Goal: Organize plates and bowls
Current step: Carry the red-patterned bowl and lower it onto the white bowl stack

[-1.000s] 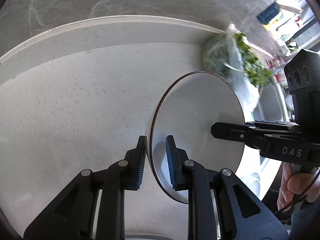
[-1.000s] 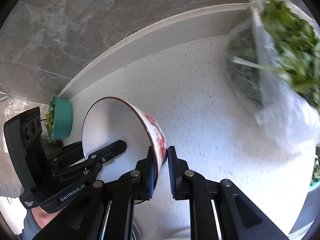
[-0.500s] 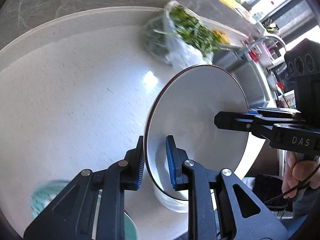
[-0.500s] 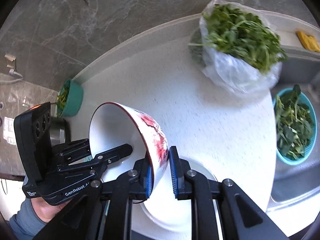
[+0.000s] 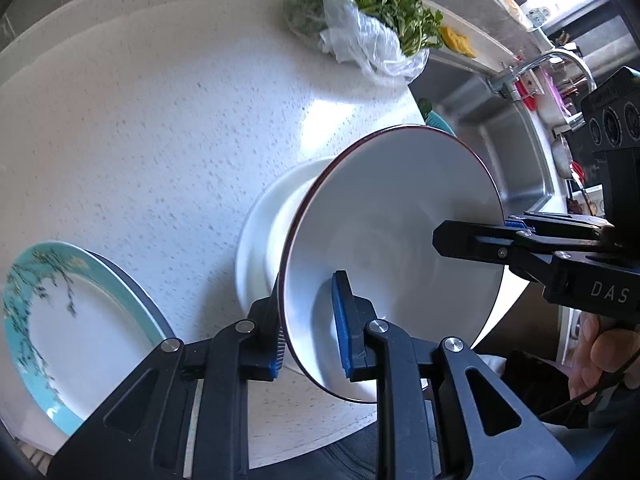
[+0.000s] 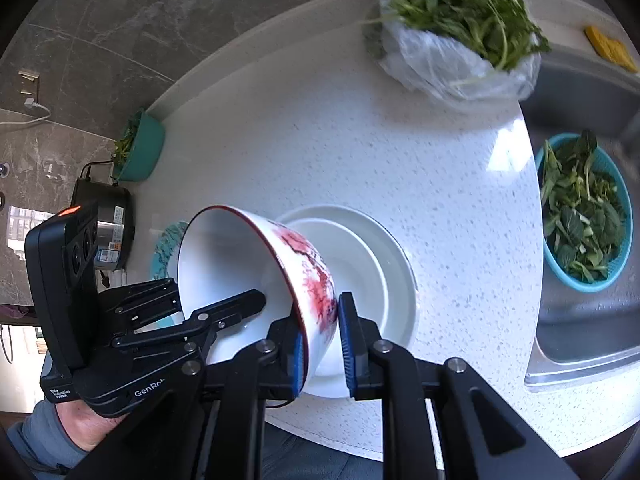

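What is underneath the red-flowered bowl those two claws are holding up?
Below the tilted bowl sits a white dish on the speckled counter. The bowl and the right gripper cover the dish's near side, so that part stays unseen.

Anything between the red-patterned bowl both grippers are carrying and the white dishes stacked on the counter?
Nothing visible. The white bowl with the red floral pattern, clamped at its rim by the left gripper and the right gripper, hangs tilted over the stacked white dishes; the top dish looks empty.
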Demonstrator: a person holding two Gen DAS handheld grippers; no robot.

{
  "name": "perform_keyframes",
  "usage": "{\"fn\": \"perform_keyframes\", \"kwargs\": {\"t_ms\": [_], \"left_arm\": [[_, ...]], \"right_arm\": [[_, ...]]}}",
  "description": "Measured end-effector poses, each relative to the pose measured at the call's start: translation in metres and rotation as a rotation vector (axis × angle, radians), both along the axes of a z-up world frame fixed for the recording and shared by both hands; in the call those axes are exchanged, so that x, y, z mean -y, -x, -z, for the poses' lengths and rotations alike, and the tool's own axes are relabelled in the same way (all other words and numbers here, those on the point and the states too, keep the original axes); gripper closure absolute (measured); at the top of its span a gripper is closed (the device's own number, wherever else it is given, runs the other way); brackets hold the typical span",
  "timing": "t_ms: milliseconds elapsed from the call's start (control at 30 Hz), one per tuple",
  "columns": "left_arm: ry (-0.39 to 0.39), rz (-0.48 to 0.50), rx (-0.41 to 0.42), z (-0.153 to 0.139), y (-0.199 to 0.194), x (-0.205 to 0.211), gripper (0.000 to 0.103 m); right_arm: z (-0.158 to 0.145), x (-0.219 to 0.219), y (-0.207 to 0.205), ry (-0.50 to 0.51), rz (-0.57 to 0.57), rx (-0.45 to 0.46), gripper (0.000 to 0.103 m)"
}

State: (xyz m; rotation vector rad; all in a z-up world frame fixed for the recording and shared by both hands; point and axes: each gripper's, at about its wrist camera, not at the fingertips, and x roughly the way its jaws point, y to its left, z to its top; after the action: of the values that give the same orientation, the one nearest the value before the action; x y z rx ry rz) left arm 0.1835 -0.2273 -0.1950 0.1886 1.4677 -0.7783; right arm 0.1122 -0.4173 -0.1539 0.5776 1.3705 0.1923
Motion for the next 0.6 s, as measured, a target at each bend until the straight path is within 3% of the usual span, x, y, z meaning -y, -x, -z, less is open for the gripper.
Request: {"fn": "perform_keyframes", "kwargs": {"t_ms": [333, 600], "left_arm": [[-0.049, -0.003, 0.059, 0.021, -0.001, 0.023, 0.083], [-0.002, -0.022, 0.129, 0.018, -0.003, 0.025, 0.081]], "right_arm": [[0.03, 0.006, 0.006, -0.009, 0.003, -0.045, 0.086], [0.035, 0.007, 0.005, -0.023, 0.015, -0.043, 0.086]]}}
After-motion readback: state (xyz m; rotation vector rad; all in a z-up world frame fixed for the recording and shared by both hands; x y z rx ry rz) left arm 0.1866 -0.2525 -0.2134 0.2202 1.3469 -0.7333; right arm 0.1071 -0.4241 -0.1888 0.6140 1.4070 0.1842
